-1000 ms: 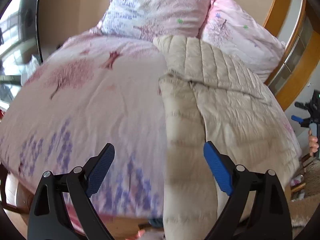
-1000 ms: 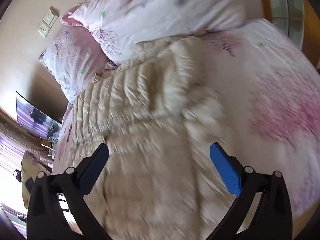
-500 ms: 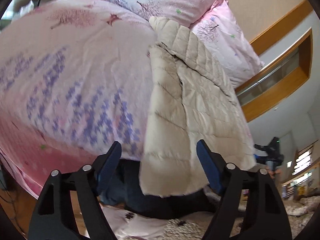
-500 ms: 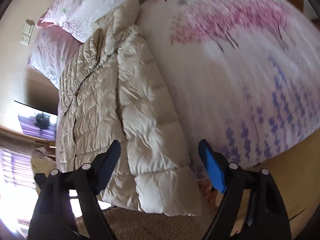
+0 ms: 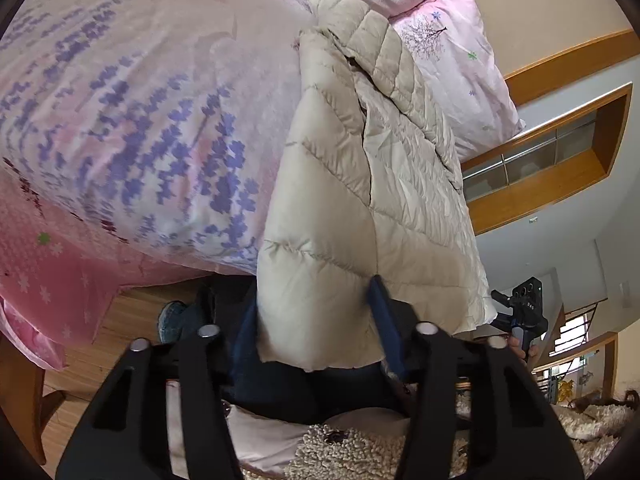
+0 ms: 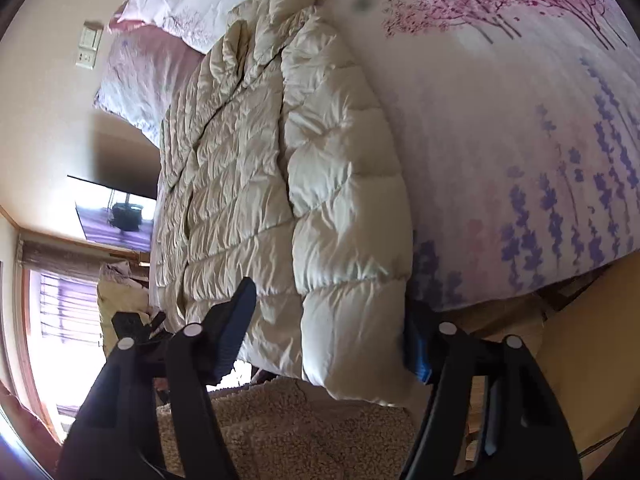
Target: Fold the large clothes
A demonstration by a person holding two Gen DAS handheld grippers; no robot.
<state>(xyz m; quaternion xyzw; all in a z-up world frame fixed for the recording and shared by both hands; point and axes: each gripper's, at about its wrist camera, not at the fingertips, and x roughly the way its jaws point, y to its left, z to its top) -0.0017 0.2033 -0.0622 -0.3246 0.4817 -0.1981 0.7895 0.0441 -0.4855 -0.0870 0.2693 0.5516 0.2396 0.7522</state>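
Cream jacket [image 5: 360,184] lies lengthwise on bed [image 5: 132,128], hem hanging off near edge. My left tongs [image 5: 314,320] closing around one hem corner, my right tongs [image 6: 332,332] closing around other; cannot tell if pads bite yet. Pillows [image 5: 452,60] beyond collar. Shaggy rug [image 6: 288,428] below. Nothing blocks hem.

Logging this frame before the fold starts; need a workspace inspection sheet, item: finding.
Surface: bed with floral duvet.
Job's things: cream puffer jacket lying lengthwise, hem overhanging the bed's near edge.
Clutter: two pillows at the jacket's far end.
Grippers: left gripper and right gripper both closing, hem between the jaws; firm pad contact unclear.
Cables: nothing seen.
Surroundings: shaggy rug, wood floor, wall switches.
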